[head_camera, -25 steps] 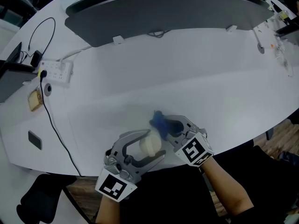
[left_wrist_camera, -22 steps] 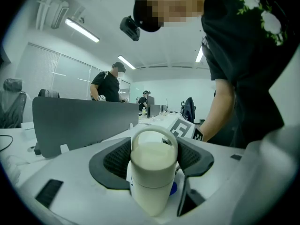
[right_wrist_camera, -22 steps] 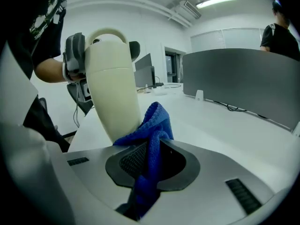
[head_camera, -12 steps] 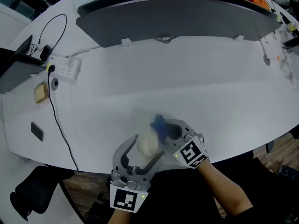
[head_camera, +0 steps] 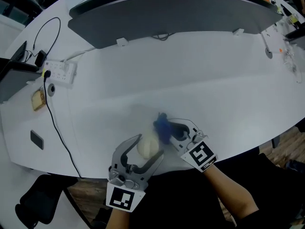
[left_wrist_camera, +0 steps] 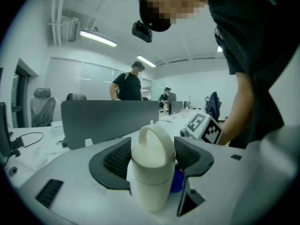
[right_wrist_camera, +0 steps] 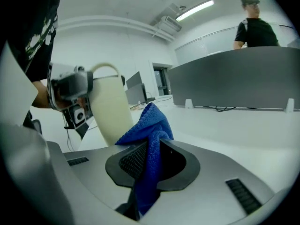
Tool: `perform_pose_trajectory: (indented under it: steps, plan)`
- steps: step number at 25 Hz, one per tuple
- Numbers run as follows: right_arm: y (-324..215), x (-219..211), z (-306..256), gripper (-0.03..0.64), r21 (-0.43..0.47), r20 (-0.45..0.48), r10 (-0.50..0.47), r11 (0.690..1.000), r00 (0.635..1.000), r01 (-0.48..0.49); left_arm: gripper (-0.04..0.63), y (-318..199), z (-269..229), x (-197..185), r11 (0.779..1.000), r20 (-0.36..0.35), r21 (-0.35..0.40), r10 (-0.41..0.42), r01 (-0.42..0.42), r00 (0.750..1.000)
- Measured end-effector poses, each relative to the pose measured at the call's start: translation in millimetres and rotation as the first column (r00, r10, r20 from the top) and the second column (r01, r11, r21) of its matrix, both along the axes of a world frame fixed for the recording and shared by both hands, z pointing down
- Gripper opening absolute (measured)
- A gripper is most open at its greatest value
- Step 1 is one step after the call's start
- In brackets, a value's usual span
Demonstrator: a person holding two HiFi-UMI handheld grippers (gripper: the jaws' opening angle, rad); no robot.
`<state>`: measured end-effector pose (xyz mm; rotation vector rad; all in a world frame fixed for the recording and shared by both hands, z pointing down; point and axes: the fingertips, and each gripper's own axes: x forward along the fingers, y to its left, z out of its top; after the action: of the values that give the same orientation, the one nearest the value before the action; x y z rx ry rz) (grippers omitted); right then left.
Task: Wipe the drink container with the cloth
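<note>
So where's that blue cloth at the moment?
The blue cloth is pinched in the right gripper, low in the head view near the front edge of the white table, just right of the cream drink container.

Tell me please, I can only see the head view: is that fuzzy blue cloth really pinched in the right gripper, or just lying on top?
Observer: Pinched. In the right gripper view the fuzzy blue cloth is clamped between the right gripper's fingers, its tail hanging below.
Operator: What's the white blob on the left?
Observer: A cream cylindrical drink bottle with a loop handle on its lid, gripped between the left gripper's fingers, which have just been closing on it.
Operator: Anybody else around?
Observer: A person in a dark shirt stands behind the grey desk divider.
</note>
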<state>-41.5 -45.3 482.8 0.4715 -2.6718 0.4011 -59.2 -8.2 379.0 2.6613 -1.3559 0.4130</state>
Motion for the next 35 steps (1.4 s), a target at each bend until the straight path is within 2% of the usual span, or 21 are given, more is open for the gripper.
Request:
perform_pose_trajectory:
  steps: [2, 4, 6, 8, 11, 14, 20, 22, 25, 27, 29, 32, 35]
  plan:
    - [-12, 7, -29, 0.044, -0.003, 0.094, 0.107, 0.994, 0.99, -0.107, 0.282, 1, -1, 4, 0.991, -0.004, 0.004, 0.136, -0.135, 0.991]
    - [-18, 13, -64, 0.044, -0.005, 0.183, 0.168, 0.985, 0.969, -0.17, 0.282, 2, -2, 10, 0.968, -0.004, 0.006, 0.253, -0.253, 0.968]
    - [-16, 15, -94, 0.044, 0.022, 0.237, 0.157, 0.986, 0.959, -0.166, 0.282, 2, -2, 14, 0.944, -0.008, 0.01, 0.331, -0.331, 0.944]
    - [-8, 11, -107, 0.044, 0.066, 0.25, 0.09, 0.992, 0.964, -0.11, 0.282, 2, -3, 15, 0.93, -0.025, 0.016, 0.367, -0.366, 0.93]
    - [7, 2, -94, 0.044, 0.087, 0.211, 0.016, 0.996, 0.977, -0.035, 0.282, 0, -4, 14, 0.927, -0.068, 0.028, 0.375, -0.374, 0.925]
    - [11, 3, -55, 0.043, 0.024, 0.146, 0.05, 0.998, 0.988, -0.054, 0.282, 1, -2, 12, 0.927, -0.098, 0.027, 0.374, -0.374, 0.922]
    - [12, 2, 21, 0.043, -0.012, -0.08, 0.037, 0.999, 0.996, -0.038, 0.284, 2, -1, 11, 0.924, -0.128, 0.032, 0.382, -0.381, 0.915]
    - [12, 2, 29, 0.043, -0.023, -0.092, 0.031, 0.999, 0.995, -0.033, 0.284, 1, -1, 10, 0.932, -0.132, 0.028, 0.361, -0.361, 0.923]
    - [13, 3, 29, 0.044, -0.022, -0.077, 0.029, 0.999, 0.997, -0.031, 0.284, 0, 0, 10, 0.961, -0.086, 0.025, 0.277, -0.276, 0.957]
    - [14, 3, 28, 0.044, -0.011, -0.077, 0.031, 0.999, 0.997, -0.032, 0.291, 1, -4, 9, 0.981, -0.061, 0.038, 0.191, -0.189, 0.98]
    - [14, 3, 28, 0.044, -0.003, -0.078, 0.039, 0.999, 0.996, -0.04, 0.301, -2, -10, 4, 0.997, -0.091, 0.043, 0.063, -0.059, 0.994]
    - [13, 4, 28, 0.044, 0.008, -0.082, 0.05, 0.999, 0.995, -0.049, 0.301, -7, -9, -2, 0.993, -0.135, 0.005, -0.116, 0.118, 0.984]
    - [14, 3, 28, 0.044, 0.01, -0.084, 0.055, 0.998, 0.995, -0.055, 0.285, -6, 1, 0, 0.988, -0.105, -0.02, -0.154, 0.152, 0.983]
